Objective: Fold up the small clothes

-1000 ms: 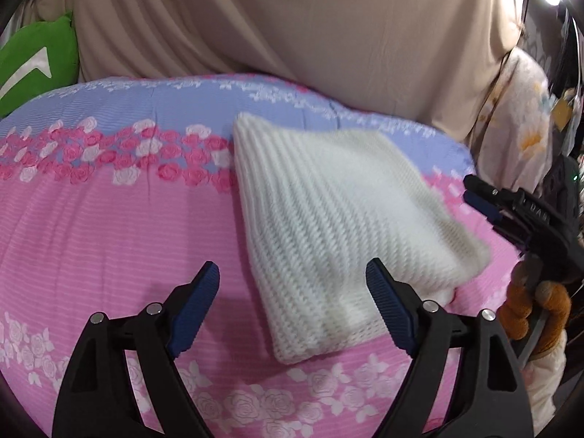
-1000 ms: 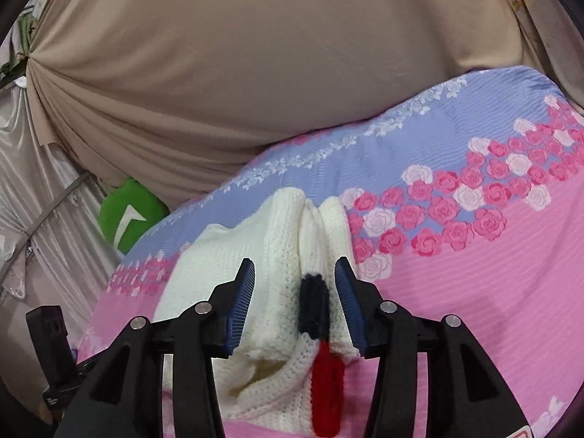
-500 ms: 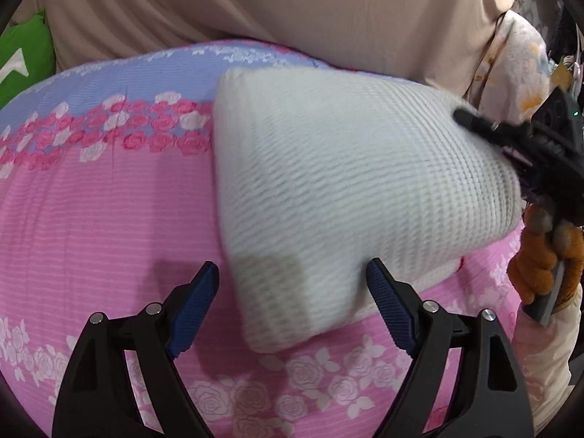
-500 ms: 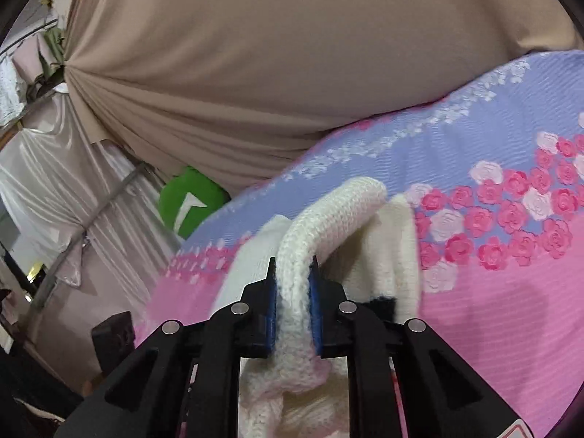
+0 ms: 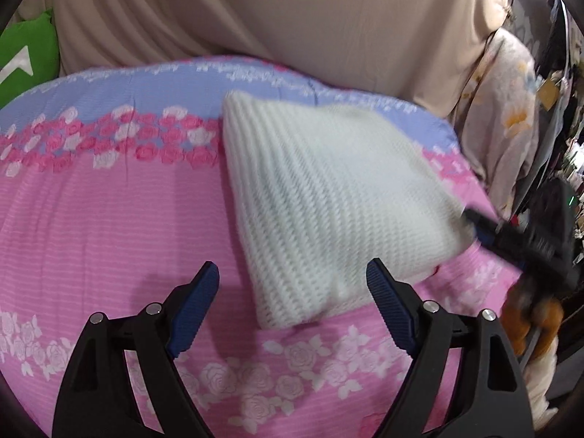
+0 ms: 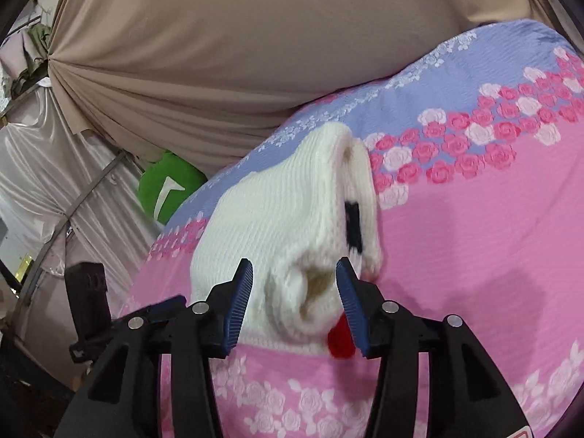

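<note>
Low in the right wrist view, the right gripper [image 6: 294,301] stands with its blue-padded jaws spread, and the rolled near end of the white knit sweater [image 6: 277,226] sits in the gap between them; neither pad visibly presses the wool, though motion blur makes contact hard to judge. A red patch [image 6: 339,339] pokes out at the sweater's lower edge beside the right-hand pad, and a black mark [image 6: 353,224] shows on its right flank. From there the folded sweater runs up toward the middle of the frame, lying on a pink and lilac bedspread [image 6: 474,219] printed with roses. A green cushion [image 6: 166,186] sits at middle left, under a tan curtain [image 6: 255,54] that fills the top. At the bottom of the left wrist view, the left gripper [image 5: 292,306] is also spread wide and holds nothing, its fingers hovering over the bedspread [image 5: 109,219] just short of the sweater's near corner. The sweater [image 5: 328,197] lies as a thick folded block across the centre and right of that frame. At its right edge the other gripper [image 5: 518,237] shows, blurred, with an orange-gloved hand [image 5: 533,314] below it. The green cushion [image 5: 25,62] is at upper left, the tan curtain [image 5: 292,18] across the top.
</note>
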{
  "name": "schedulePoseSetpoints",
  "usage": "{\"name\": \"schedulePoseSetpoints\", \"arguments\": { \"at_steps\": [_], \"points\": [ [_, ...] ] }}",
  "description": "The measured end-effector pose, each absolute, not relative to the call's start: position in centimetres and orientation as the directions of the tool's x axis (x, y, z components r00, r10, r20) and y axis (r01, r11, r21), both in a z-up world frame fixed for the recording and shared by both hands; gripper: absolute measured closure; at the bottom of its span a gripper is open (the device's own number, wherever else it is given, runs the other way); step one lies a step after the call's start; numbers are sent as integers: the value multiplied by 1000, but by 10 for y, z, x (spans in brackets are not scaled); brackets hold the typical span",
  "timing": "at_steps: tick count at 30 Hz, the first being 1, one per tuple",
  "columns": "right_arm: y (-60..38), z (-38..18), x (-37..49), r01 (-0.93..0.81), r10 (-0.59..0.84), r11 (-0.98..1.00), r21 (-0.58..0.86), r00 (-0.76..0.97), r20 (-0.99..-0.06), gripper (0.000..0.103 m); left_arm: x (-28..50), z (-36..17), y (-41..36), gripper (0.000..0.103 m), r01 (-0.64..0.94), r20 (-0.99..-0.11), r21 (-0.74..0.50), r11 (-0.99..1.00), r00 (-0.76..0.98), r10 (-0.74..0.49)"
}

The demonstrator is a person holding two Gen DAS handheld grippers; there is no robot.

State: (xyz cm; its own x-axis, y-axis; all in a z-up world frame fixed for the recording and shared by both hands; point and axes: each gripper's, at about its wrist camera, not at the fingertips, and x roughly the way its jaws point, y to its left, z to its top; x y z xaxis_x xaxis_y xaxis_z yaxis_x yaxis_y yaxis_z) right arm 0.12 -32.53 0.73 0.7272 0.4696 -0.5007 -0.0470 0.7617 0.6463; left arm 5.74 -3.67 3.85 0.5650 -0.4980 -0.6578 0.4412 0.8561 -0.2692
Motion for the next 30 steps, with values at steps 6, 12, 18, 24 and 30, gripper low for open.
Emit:
{"name": "schedulePoseSetpoints", "arguments": {
  "at_steps": [6,12,18,24,30],
  "points": [
    [-310,18,-3,-85,433,814,575,747,-504,90,78,47,-69,23,468,-626,-265,843,582,-520],
    [-314,-17,-4,40,345,868,495,669,-658,92,83,16,-71,24,421,-693,-160,893,596,-406],
    [-323,2,-7,62,333,860,507,684,-649,77,92,-10,-63,24,394,-738,-253,884,512,-439],
    [-316,79,14,-31,263,918,396,794,-548,77,89,-12,-65,24,395,-734,-234,889,528,-428],
    [-283,69,100,-59,197,971,230,741,-642,81,84,-16,-68,23,411,-716,-204,889,557,-422]
  ]
}}
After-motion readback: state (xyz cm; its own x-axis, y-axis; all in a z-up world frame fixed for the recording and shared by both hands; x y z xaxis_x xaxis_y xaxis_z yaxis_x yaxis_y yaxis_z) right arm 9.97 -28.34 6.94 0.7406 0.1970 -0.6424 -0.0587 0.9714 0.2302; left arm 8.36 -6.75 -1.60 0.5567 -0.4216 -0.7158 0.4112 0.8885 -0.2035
